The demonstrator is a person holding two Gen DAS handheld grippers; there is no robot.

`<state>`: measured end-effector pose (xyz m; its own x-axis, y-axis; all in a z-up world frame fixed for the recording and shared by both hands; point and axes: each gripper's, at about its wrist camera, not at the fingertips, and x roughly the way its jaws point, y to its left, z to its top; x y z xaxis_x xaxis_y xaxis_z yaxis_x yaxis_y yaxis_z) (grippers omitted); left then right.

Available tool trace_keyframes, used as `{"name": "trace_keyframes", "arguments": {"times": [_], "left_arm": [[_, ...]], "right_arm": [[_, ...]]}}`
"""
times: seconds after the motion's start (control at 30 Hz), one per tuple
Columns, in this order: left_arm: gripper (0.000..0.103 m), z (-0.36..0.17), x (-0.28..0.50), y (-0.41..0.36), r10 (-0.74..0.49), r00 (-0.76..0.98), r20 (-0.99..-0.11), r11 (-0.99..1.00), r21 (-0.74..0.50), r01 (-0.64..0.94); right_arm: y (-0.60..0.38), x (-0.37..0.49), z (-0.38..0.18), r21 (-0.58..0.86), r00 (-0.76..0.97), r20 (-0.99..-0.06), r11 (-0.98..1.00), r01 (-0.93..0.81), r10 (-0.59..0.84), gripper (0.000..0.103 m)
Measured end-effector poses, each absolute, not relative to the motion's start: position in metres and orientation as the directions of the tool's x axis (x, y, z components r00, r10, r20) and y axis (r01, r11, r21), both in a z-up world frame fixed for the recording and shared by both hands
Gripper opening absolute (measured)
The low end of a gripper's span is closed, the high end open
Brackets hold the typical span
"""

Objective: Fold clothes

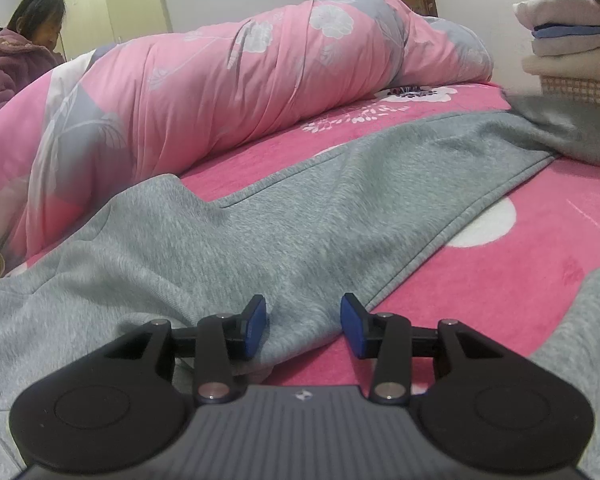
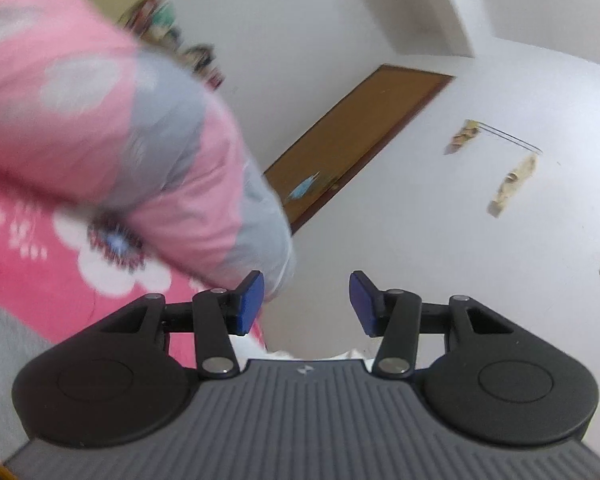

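Note:
A grey fleece garment [image 1: 300, 216] lies spread across the pink flowered bed sheet [image 1: 520, 264], reaching from the near left to the far right. My left gripper [image 1: 303, 326] hovers low over its near fold, open, with a ridge of grey cloth lying between the blue pads [image 1: 256, 328] but not pinched. In the right wrist view my right gripper [image 2: 306, 304] is open and empty, tilted up toward the wall; a corner of grey cloth [image 2: 4, 340] shows at its lower left.
A rolled pink and grey quilt [image 1: 220, 92] lies along the far side of the bed. A stack of folded clothes [image 1: 568, 52] stands at the far right. A person in a purple jacket [image 1: 8, 68] sits at the far left. A brown door [image 2: 360, 140] is set in the white wall.

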<state>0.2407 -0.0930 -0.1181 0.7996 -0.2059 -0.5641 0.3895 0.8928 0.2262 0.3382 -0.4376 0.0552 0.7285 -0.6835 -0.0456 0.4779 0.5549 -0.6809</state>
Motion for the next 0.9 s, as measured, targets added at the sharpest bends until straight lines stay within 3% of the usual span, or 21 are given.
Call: {"name": "trace_keyframes", "arguments": {"times": [0.2, 0.4, 0.53, 0.67, 0.9], "left_arm": [[0.044, -0.118, 0.24, -0.094, -0.196, 0.804, -0.562, 0.891, 0.24, 0.386], [0.05, -0.102, 0.233, -0.092, -0.173, 0.811, -0.56, 0.901, 0.244, 0.36], [0.061, -0.064, 0.205, -0.08, -0.195, 0.833, -0.518, 0.93, 0.172, 0.325], [0.069, -0.03, 0.162, -0.066, -0.22, 0.845, -0.488, 0.947, 0.102, 0.306], [0.079, -0.009, 0.08, -0.034, -0.269, 0.825, -0.497, 0.955, -0.027, 0.296]], "right_arm": [[-0.427, 0.257, 0.069, -0.459, 0.825, -0.138, 0.774, 0.437, -0.548, 0.045], [-0.41, 0.133, 0.022, -0.117, 0.893, -0.346, 0.957, 0.264, -0.288, 0.046], [-0.4, 0.06, -0.018, 0.023, 0.875, -0.45, 0.977, 0.211, -0.179, 0.047], [-0.387, 0.008, -0.04, 0.112, 0.852, -0.507, 0.97, 0.215, -0.13, 0.047], [-0.363, -0.019, -0.039, 0.255, 0.872, -0.489, 0.954, 0.158, -0.014, 0.047]]}}
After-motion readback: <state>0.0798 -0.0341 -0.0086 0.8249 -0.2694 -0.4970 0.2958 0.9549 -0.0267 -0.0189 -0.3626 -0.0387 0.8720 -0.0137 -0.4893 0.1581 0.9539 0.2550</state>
